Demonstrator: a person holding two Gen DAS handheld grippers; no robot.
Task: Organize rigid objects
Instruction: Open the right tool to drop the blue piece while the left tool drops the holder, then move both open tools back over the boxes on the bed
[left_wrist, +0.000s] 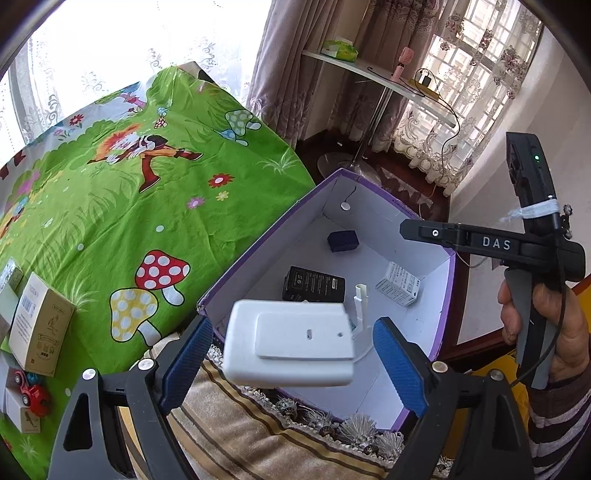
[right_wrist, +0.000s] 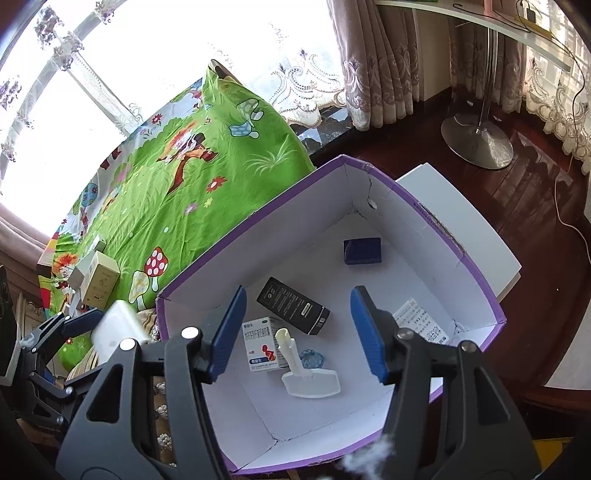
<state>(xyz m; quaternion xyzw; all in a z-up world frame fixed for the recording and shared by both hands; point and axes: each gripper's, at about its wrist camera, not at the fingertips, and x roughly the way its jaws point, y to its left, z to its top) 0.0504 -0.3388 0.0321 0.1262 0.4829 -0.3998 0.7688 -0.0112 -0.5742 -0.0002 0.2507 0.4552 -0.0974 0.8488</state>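
Observation:
A purple box with a white inside (left_wrist: 439, 317) (right_wrist: 480, 280) sits beside the green cartoon cloth. In it lie a black box (left_wrist: 314, 285) (right_wrist: 293, 305), a dark blue block (left_wrist: 343, 240) (right_wrist: 362, 250), medicine boxes (right_wrist: 263, 343) (left_wrist: 399, 283) and a white plastic holder (right_wrist: 310, 380). My left gripper (left_wrist: 291, 354) is open over the box's near edge; a white rectangular object (left_wrist: 290, 347), blurred, lies between its blue fingers, apart from both pads. It also shows in the right wrist view (right_wrist: 116, 332). My right gripper (right_wrist: 297, 332) is open and empty above the box.
On the green cloth (left_wrist: 147, 206) at the left stand cardboard boxes (left_wrist: 38, 325) (right_wrist: 98, 282) and a red toy car (left_wrist: 31, 393). A striped towel with fringe (left_wrist: 236, 417) lies under the box's near edge. A white side table (left_wrist: 376, 74) on a metal stand (right_wrist: 478, 144) is behind.

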